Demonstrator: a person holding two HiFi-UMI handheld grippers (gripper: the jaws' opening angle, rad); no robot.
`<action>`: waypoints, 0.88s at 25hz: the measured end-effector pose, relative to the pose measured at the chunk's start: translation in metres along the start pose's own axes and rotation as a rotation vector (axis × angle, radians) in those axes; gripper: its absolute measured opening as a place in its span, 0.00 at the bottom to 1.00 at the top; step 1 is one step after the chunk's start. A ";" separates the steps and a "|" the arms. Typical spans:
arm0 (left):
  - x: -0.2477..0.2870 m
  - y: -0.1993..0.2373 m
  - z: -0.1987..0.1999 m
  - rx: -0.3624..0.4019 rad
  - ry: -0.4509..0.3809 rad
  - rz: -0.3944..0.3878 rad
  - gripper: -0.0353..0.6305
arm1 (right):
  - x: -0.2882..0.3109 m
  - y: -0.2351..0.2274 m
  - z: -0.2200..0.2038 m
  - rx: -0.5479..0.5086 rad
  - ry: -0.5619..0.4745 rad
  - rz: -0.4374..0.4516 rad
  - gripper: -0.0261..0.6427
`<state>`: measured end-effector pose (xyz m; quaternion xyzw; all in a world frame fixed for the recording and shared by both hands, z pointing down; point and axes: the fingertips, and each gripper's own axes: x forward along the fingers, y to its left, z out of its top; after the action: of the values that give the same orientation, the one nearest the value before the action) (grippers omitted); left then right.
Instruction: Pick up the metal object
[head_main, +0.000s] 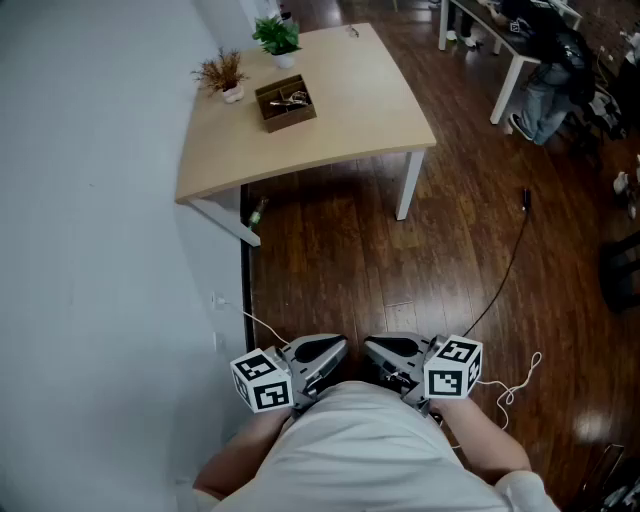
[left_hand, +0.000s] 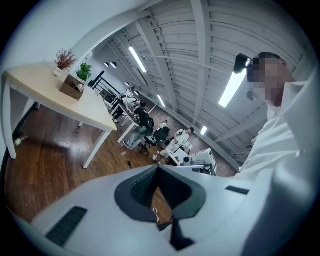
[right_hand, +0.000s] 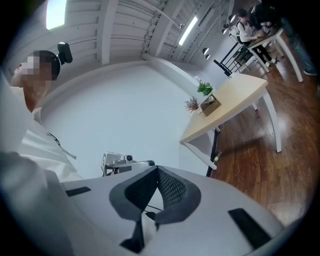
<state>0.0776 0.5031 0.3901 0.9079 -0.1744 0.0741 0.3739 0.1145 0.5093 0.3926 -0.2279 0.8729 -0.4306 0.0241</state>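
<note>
Metal object (head_main: 291, 99): small, silvery, glinting, looking like a few thin pieces; exact shape too small to tell. It is lying flat inside an open brown box (head_main: 284, 118), toward the box's right side. The box is sitting on a pale wooden table (head_main: 350, 120), near its back edge.

The table (head_main: 350, 110) stands well ahead of the left gripper (head_main: 335, 350) and right gripper (head_main: 376, 349). A box (head_main: 285, 103) sits on it, with two plants (head_main: 277, 36) beyond the box.
</note>
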 end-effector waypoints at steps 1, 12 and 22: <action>0.001 0.004 0.002 -0.002 -0.002 -0.001 0.03 | 0.002 -0.002 0.003 0.000 -0.003 0.000 0.04; 0.000 0.069 0.050 -0.019 -0.037 -0.036 0.03 | 0.054 -0.035 0.050 -0.020 -0.001 -0.033 0.04; -0.031 0.173 0.153 -0.018 -0.068 -0.070 0.03 | 0.166 -0.070 0.129 -0.041 0.035 -0.087 0.04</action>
<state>-0.0151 0.2887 0.3864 0.9120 -0.1559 0.0288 0.3783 0.0230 0.3068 0.3907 -0.2585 0.8713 -0.4170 -0.0146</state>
